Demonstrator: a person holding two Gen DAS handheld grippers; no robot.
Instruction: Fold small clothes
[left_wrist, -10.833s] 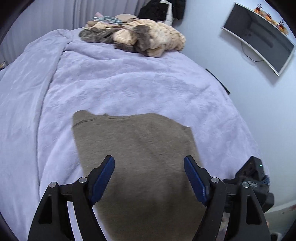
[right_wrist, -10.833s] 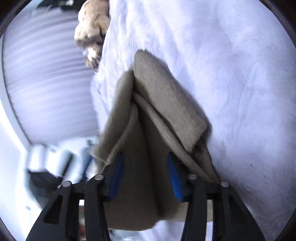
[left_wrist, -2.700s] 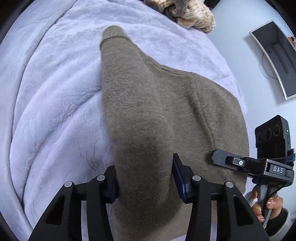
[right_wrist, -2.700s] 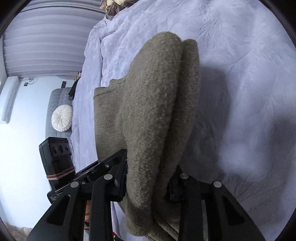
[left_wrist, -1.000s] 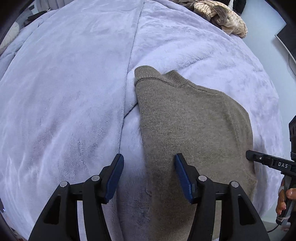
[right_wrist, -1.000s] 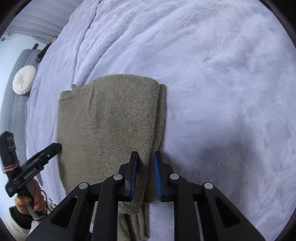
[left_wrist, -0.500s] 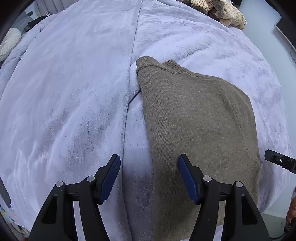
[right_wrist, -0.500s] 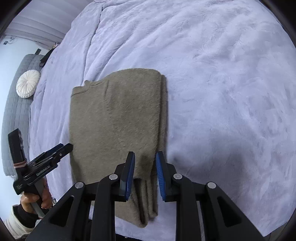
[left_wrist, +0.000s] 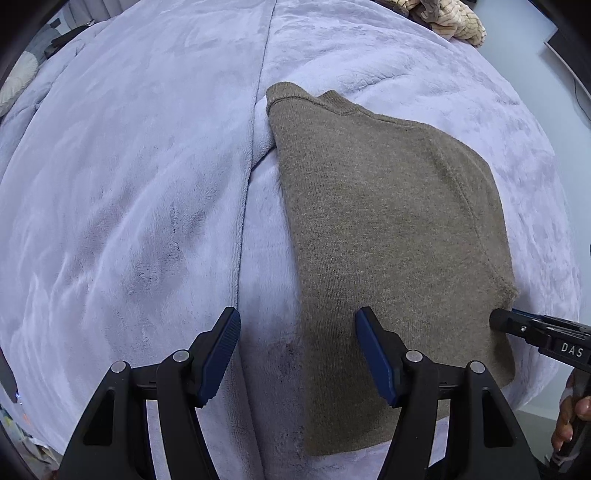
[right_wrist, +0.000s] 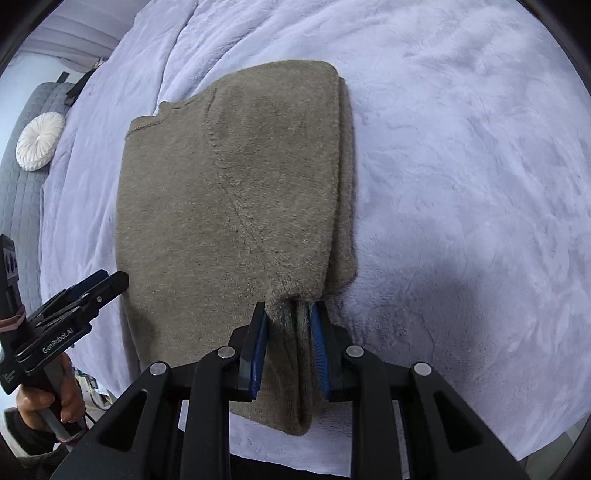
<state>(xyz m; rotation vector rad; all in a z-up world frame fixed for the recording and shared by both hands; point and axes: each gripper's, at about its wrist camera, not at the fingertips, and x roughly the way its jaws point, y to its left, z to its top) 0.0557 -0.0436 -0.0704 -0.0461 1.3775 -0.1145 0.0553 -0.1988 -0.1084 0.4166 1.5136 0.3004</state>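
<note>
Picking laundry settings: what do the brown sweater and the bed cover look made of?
Brown sweater: looks like a soft, matte knit, maybe wool or a blend; fuzzy nap, ribbed collar. Bed cover: apparently plush lavender fleece or velour; its short pile shows brushed marks.

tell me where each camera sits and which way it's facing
Left wrist: on the left gripper, looking down at the sweater's left edge on the blanket; its open fingers show.
Right wrist: on the right gripper, looking along the sweater's right edge, fingers around its folded layers.
Shared: sweater, blanket, and each shows the other gripper.
</note>
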